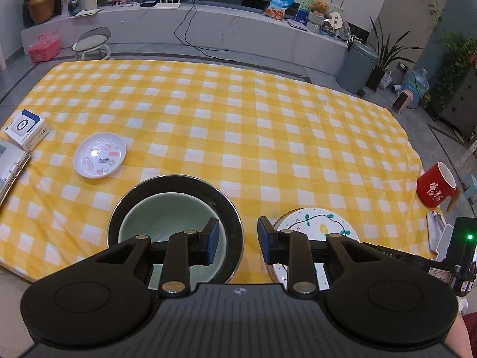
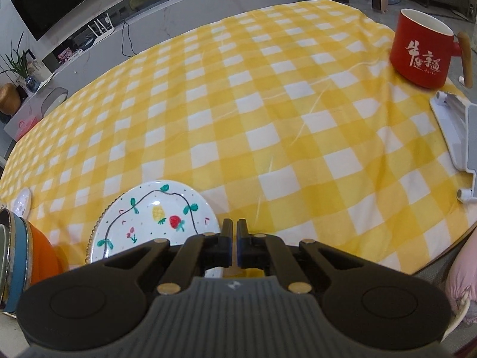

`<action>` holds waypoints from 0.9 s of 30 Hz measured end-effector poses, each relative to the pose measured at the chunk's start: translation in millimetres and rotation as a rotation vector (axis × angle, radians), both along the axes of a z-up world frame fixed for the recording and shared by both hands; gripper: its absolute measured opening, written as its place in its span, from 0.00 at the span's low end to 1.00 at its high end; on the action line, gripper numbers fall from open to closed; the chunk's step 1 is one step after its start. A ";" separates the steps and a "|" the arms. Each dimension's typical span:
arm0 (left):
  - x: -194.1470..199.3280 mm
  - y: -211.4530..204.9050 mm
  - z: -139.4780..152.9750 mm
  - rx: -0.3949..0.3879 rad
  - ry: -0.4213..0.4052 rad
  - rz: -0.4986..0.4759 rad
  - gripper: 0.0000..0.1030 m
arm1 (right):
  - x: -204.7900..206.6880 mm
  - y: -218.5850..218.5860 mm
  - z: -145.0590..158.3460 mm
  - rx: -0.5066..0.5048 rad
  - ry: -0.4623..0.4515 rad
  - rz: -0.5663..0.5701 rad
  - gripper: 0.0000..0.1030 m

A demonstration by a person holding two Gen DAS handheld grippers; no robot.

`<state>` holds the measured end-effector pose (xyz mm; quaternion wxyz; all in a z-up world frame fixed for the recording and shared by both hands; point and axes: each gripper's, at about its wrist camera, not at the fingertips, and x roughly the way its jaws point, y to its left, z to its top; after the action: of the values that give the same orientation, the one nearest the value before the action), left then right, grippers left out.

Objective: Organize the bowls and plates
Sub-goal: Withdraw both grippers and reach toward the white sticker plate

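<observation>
Broadly, the worktop under its yellow checked cloth carries everything. Near its front edge sits the bowl, with the painted plate just beside it and a small saucer toward the left edge. The left hand-held gripper is spread, one finger inside the bowl, one outside, nothing pinched. The right hand-held gripper is pressed together, empty, beside the plate. Likely risks: a loose rim grip tipping the bowl, or cloth bunching.
</observation>
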<state>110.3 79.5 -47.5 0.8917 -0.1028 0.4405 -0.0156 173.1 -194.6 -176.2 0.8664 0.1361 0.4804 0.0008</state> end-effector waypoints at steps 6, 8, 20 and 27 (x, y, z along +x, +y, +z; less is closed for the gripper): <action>2.7 3.8 -2.2 -0.029 0.014 0.000 0.33 | 1.2 6.9 -0.4 -0.053 -0.005 0.027 0.00; 3.6 4.0 -2.9 -0.025 0.017 0.002 0.33 | 2.2 9.9 -2.1 -0.069 -0.001 0.031 0.00; -0.4 15.4 7.2 -0.005 -0.018 0.044 0.38 | -2.7 22.3 13.6 -0.166 -0.059 0.041 0.08; -1.5 54.7 16.8 -0.027 -0.051 0.116 0.42 | 4.0 15.5 53.9 -0.021 -0.135 0.044 0.26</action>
<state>108.8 134.2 -30.7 0.9005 -0.1398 0.4108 0.0278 177.0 -179.1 -122.3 0.8981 0.1158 0.4237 0.0239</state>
